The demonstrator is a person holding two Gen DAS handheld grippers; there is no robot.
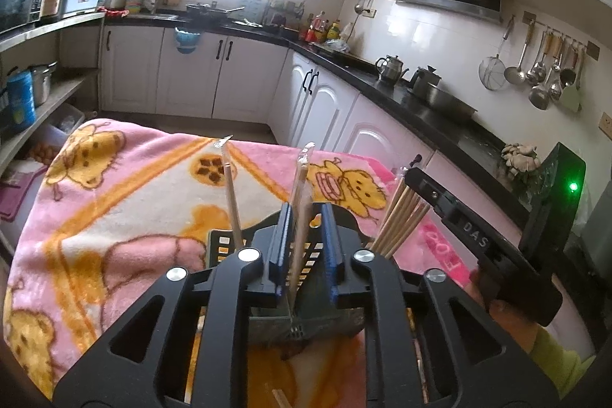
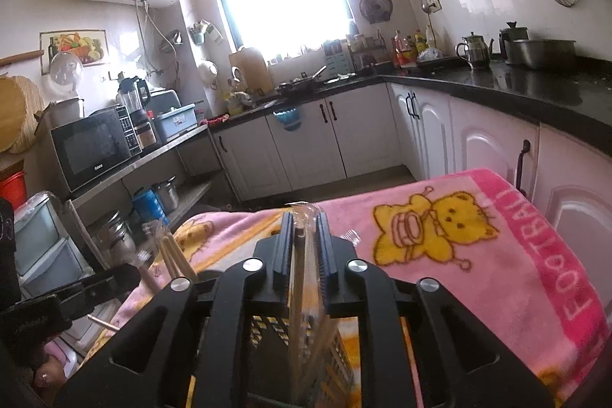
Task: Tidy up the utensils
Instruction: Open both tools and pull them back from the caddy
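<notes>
A person stands in a kitchen holding a pair of black tongs in each hand over a surface (image 1: 126,178) covered by a pink blanket printed with yellow cartoon bears. On the blanket sits a black slotted holder (image 1: 223,245), partly hidden behind the tools. Seen from the left wrist, the left tongs (image 1: 306,247) stand slightly parted, their blue-lined pads on either side of one wrapped chopstick (image 1: 302,186) that rises upright out of the holder; a narrow gap shows on each side of it, so the pads do not press it. Another wrapped chopstick (image 1: 231,186) stands in the holder to the left, leaning a little. To the right, a bundle (image 1: 401,220) of bare wooden chopsticks fans out just beside the other tool's black arm. Seen from the right wrist, the right tongs (image 2: 306,243) are likewise a little apart, with a clear-wrapped pair (image 2: 304,266) of chopsticks standing between the pads and reaching down into the holder (image 2: 267,327) below; whether the pads touch the wrapper cannot be told for sure, though a small space seems to show. At the left edge of this view the left tool appears with a few chopsticks beside it. A dark counter with kettles and a metal basin lies behind, under a bright window.
</notes>
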